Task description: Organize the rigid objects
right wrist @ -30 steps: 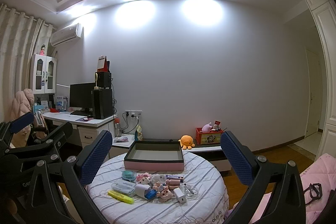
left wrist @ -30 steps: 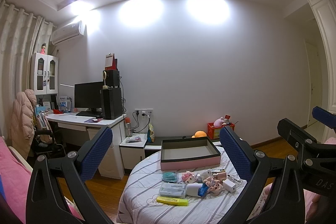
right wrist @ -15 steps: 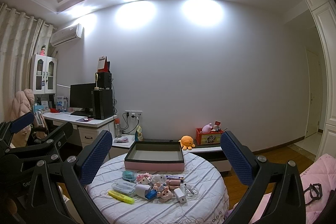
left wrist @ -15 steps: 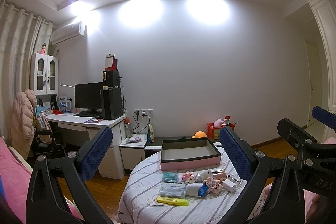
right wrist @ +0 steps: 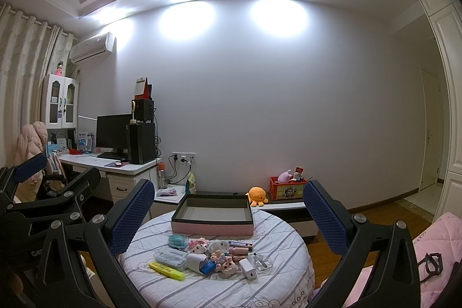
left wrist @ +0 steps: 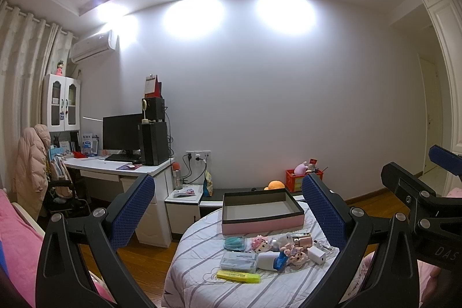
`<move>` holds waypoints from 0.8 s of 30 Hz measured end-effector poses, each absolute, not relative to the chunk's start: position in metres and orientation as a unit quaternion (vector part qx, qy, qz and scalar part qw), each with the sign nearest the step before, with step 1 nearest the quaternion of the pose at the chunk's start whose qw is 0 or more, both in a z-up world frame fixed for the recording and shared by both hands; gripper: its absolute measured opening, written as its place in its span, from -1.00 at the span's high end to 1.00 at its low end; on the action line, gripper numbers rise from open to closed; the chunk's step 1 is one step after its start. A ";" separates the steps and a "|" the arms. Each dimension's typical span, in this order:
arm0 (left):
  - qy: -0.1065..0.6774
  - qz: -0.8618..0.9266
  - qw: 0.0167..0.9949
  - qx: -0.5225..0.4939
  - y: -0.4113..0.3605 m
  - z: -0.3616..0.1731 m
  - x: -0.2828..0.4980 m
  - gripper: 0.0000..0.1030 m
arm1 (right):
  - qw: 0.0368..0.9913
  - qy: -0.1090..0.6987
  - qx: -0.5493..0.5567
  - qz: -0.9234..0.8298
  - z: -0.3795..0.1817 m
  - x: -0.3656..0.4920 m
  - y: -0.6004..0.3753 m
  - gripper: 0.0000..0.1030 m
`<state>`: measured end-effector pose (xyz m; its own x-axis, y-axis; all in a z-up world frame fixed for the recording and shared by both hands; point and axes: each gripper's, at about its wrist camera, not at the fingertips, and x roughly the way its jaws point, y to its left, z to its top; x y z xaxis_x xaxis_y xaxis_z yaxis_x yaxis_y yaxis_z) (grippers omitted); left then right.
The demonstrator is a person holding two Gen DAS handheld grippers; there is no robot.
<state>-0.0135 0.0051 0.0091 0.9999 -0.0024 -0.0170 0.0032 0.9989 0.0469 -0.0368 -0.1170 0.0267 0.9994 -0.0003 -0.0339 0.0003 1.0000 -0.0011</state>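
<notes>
A round table with a striped cloth [left wrist: 202, 287] [right wrist: 277, 287] holds an empty pink box with a dark rim [left wrist: 261, 218] [right wrist: 212, 227]. In front of the box lies a cluster of small items: a yellow highlighter [left wrist: 238, 276] [right wrist: 167, 270], a clear case [left wrist: 238, 261] [right wrist: 170, 257], a teal item [left wrist: 233, 243], small figurines [right wrist: 223, 264] and a white charger [left wrist: 316, 254] [right wrist: 248, 269]. My left gripper [left wrist: 228, 212] is open and empty, held back from the table. My right gripper [right wrist: 228, 214] is open and empty, also held back.
A white desk [left wrist: 115, 168] with a monitor and speakers stands at the left. A low bench along the wall holds an orange plush [right wrist: 257, 195] and a red crate [right wrist: 286, 188]. Pink bedding [right wrist: 433, 250] lies at the right. The other gripper shows at each view's edge.
</notes>
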 end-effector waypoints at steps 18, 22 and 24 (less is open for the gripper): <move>0.006 -0.003 1.000 0.025 0.009 0.012 -0.019 -1.00 | 1.000 0.016 -0.002 0.000 0.026 -0.037 -0.117 -1.00; 0.006 -0.003 1.000 0.024 0.009 0.012 -0.019 -1.00 | 1.000 0.017 -0.001 0.001 0.026 -0.037 -0.117 -1.00; 0.007 -0.003 1.000 0.025 0.008 0.011 -0.018 -1.00 | 1.000 0.016 -0.002 0.000 0.026 -0.038 -0.117 -1.00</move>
<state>-0.0184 0.0083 0.0111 0.9999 -0.0062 -0.0141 0.0069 0.9988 0.0492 -0.0377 -0.1169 0.0258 0.9995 -0.0005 -0.0320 0.0004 1.0000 -0.0040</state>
